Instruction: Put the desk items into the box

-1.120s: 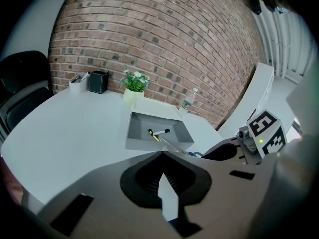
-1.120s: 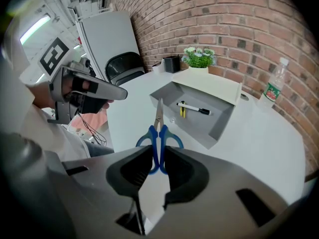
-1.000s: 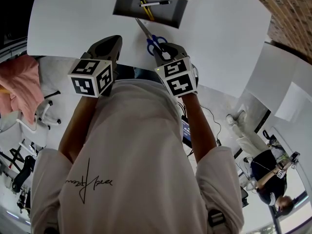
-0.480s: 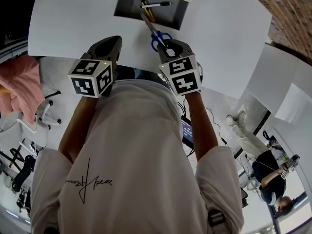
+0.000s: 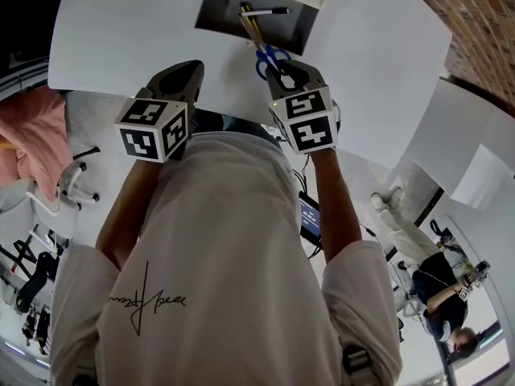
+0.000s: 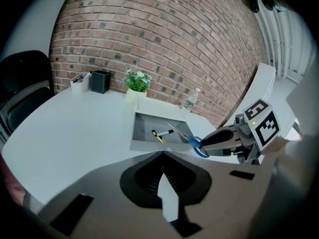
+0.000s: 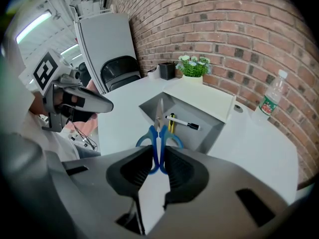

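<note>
Right gripper view: the right gripper is clenched on the blue handles of the scissors. Its pads pinch where the two loops meet, so the closed blades run straight ahead like a pointer. That grip looks chosen to let the blades lead into the box. In the head view the blades reach over the box's near wall, while the handles sit just at that edge.

The left gripper is closed on nothing and hangs back at the near edge of the table, well apart from the box and out of the way.

Inside the box a white marker lies crosswise, with a yellow pencil-like item beside it. The floor to their left is bare, and I judge that the best landing spot. The open lid rises behind the box, so the way in is from the front. A water bottle stands well clear on the right.
</note>
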Action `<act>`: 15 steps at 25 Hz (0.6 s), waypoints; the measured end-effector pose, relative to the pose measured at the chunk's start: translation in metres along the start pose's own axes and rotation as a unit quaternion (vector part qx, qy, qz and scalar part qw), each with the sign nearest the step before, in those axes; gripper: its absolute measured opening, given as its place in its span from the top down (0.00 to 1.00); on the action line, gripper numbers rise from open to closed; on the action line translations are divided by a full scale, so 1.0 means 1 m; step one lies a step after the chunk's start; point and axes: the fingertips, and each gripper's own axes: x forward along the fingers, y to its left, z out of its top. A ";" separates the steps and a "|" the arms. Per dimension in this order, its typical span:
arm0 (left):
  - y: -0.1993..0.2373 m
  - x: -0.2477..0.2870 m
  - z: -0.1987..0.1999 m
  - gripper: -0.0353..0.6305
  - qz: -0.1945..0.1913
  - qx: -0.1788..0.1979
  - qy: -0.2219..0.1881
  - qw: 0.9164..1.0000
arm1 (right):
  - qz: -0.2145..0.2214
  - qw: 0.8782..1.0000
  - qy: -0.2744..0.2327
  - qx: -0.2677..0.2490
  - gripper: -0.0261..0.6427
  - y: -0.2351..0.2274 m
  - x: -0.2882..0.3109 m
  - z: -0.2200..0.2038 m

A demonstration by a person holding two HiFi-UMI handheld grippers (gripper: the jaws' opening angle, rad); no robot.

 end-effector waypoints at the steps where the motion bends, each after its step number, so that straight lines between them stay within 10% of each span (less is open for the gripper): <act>1: 0.000 0.000 0.001 0.94 0.000 0.000 0.000 1.000 | 0.000 1.000 0.000 -0.001 0.82 -0.001 0.001 0.002; 15: 0.005 0.004 0.009 0.94 0.002 -0.002 0.002 1.000 | 0.000 1.000 0.005 -0.020 0.82 -0.015 0.009 0.016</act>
